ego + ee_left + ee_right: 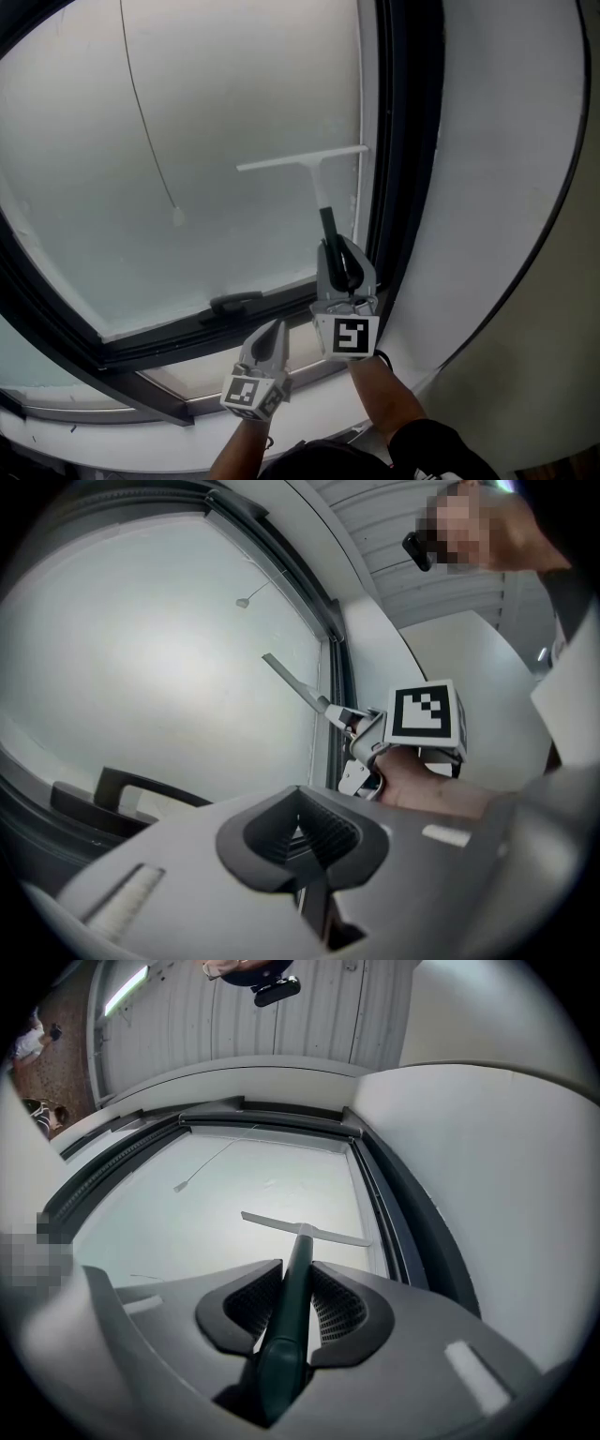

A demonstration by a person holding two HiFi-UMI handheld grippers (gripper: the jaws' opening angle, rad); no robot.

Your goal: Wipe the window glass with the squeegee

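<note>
Squeegee (314, 178) sits straight ahead of our right gripper (339, 253), whose jaws are clamped on its dark handle. The white blade appears to lie against the window glass (187, 141) beyond the jaw tips, with its right end close to the frame (398, 141). Our left gripper (272, 330) hangs below and to the left of the right one, jaws together on nothing, near the dark window latch (234, 302).

To wipe well, we judge that we should press evenly so the whole blade edge meets the glass. We should draw it in one steady stroke and hold the blade end off the frame.

The handle's long axis runs along the right gripper's jaws, pointing up and away from us. The blade crosses it left to right, with its right end slightly higher.
</note>
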